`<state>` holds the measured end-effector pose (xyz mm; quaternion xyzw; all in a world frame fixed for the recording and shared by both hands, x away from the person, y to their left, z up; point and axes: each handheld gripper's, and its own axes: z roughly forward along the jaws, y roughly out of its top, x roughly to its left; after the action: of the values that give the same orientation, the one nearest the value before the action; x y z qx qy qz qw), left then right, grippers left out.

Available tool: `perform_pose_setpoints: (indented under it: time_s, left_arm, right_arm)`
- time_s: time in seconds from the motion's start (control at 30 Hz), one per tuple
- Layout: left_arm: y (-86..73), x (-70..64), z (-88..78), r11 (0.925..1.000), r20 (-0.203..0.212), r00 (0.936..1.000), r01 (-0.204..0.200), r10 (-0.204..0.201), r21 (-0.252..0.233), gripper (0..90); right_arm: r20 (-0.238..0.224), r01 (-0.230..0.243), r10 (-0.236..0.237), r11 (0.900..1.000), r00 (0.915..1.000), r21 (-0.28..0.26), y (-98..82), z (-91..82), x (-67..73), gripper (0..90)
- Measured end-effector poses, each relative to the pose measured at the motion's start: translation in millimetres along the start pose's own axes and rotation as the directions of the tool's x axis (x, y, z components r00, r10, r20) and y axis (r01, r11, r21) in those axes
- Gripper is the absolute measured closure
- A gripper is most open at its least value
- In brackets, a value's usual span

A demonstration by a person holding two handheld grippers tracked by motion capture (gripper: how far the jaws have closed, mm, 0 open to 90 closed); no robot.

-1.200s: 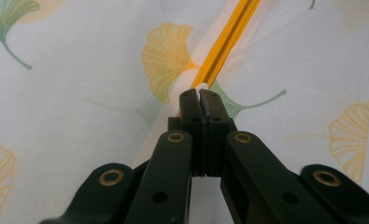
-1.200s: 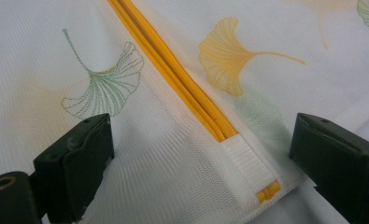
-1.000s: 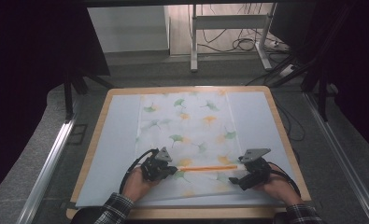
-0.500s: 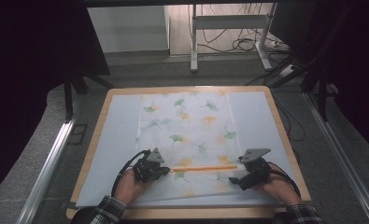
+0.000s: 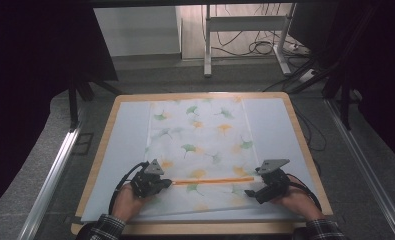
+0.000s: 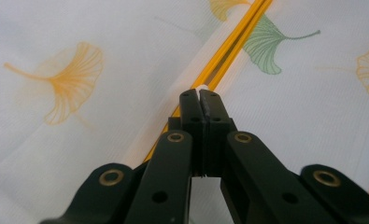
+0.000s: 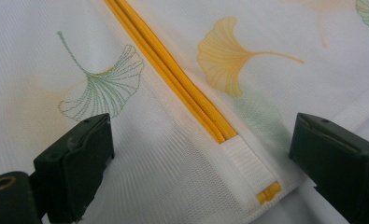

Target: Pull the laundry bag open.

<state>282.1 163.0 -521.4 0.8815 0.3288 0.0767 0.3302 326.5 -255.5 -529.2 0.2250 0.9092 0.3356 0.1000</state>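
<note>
A white mesh bag printed with ginkgo leaves (image 5: 205,150) lies flat mid-table, its orange zipper (image 5: 212,181) running left to right near the near edge. The left gripper (image 6: 202,100) pinches the small white zipper pull (image 6: 202,87) at the left end; the right gripper (image 7: 201,154) straddles the right end, jaws wide. The zipper looks closed along its length, so the zipping seems about done

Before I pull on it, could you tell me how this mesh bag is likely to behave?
The mesh bag looks thin and see-through, so probably light and floppy. It lies flat on the table, so it may slide or bunch when tugged. The zipper should be its stiffest line.
</note>
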Motion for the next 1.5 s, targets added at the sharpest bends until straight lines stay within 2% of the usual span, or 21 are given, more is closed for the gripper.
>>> perform_pose_setpoints:
  time_s: [0.23,0.67,1.1,1.3,1.37,1.5]
  left_arm:
    - [-9.8,5.0,-9.4,0.9999,-0.020,0.9997,0.016,-0.016,-0.001,90.0]
    - [-36.1,17.1,-29.9,0.9973,-0.065,0.9952,0.073,-0.074,-0.009,90.0]
    - [-52.3,26.9,-43.9,0.9932,-0.120,0.9859,0.115,-0.117,-0.017,90.0]
    - [-61.1,32.4,-49.7,0.9879,-0.139,0.9781,0.153,-0.155,-0.026,90.0]
    - [-64.8,34.0,-51.3,0.9855,-0.134,0.9765,0.167,-0.169,-0.031,90.0]
    - [-63.9,33.7,-49.8,0.9864,-0.141,0.9763,0.162,-0.164,-0.025,90.0]
  right_arm:
    - [0.002,0.001,-0.001,1.000,1.0000,-0.001,-0.1,0.1,0.0,6.2]
    - [0.003,0.000,0.000,1.000,1.0000,-0.001,0.0,0.1,0.1,6.2]
    - [0.004,-0.005,0.005,1.000,1.0000,0.001,0.2,0.1,0.5,6.2]
    - [0.004,-0.005,0.005,1.000,1.0000,0.001,0.2,0.1,0.6,6.2]
    - [0.005,-0.005,0.005,1.000,1.0000,0.002,0.3,0.1,0.7,6.2]
    - [0.006,-0.005,0.005,1.000,1.0000,0.002,0.3,0.1,0.8,6.2]
